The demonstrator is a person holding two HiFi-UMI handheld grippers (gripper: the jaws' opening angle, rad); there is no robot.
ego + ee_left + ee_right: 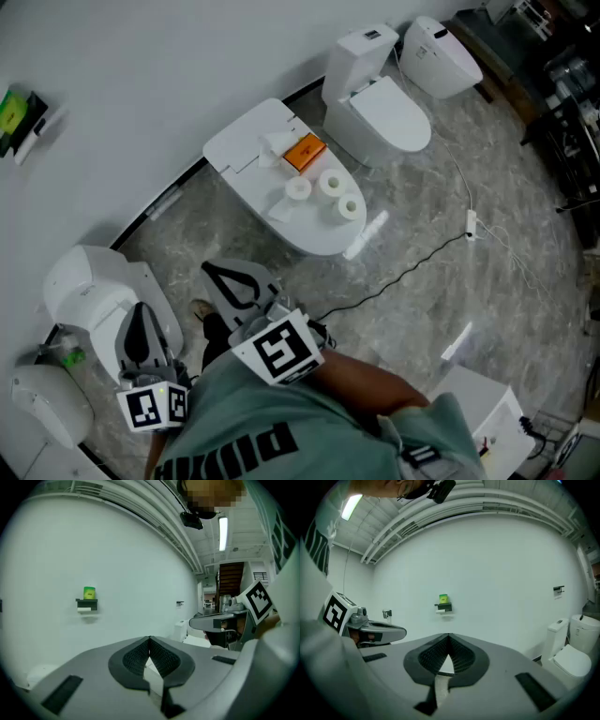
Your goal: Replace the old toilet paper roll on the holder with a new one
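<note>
Plainly, neither gripper holds anything yet: the left gripper (149, 639) and the right gripper (449, 636) each have their jaws pressed together on nothing, aimed at the wall. In the head view, three fresh toilet paper rolls (330, 184) stand on end on a closed toilet lid (244, 141), at about one o'clock from the grippers and beside an orange box (304, 152). The holder (21, 114) is on the wall at ten o'clock, with what looks like the old roll (443, 611) under it. A roll should be light, soft and easily crushed, and its loose end may unwind. I would open wide and squeeze gently across its sides, or pinch the wall through the core.
</note>
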